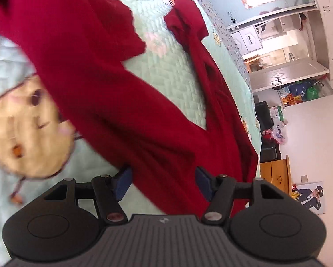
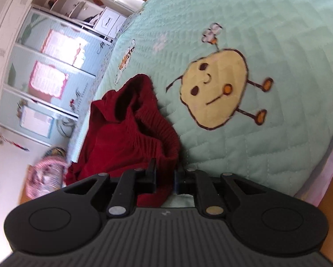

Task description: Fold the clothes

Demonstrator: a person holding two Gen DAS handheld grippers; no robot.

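A: Where is the garment found?

B: A dark red knitted sweater [image 1: 126,102] is seen spread across a mint-green quilted bedspread [image 1: 173,73]. In the left wrist view its body runs slantwise from the upper left corner down to the gripper, and a sleeve [image 1: 188,29] is laid out toward the far edge of the bed.

A: How is the left gripper [image 1: 164,182] set?

B: Its jaws are held wide apart, with red fabric lying between the blue pads [image 1: 123,181]. Whether the cloth is touched by them cannot be told.

A: And the right gripper [image 2: 165,178]?

B: Its jaws are drawn close together on a ribbed edge [image 2: 164,146] of the sweater [image 2: 122,133], which is pinched between the fingers. The rest of the garment is bunched up to the left of that hold, against the bedspread [image 2: 266,155].

A: What else is shown?

B: A yellow cartoon figure [image 2: 215,91] is printed on the bedspread, well clear of the cloth in the right wrist view. In the left wrist view a like figure [image 1: 26,129] is partly covered by the sweater. A white wardrobe [image 1: 322,26] is seen past the bed
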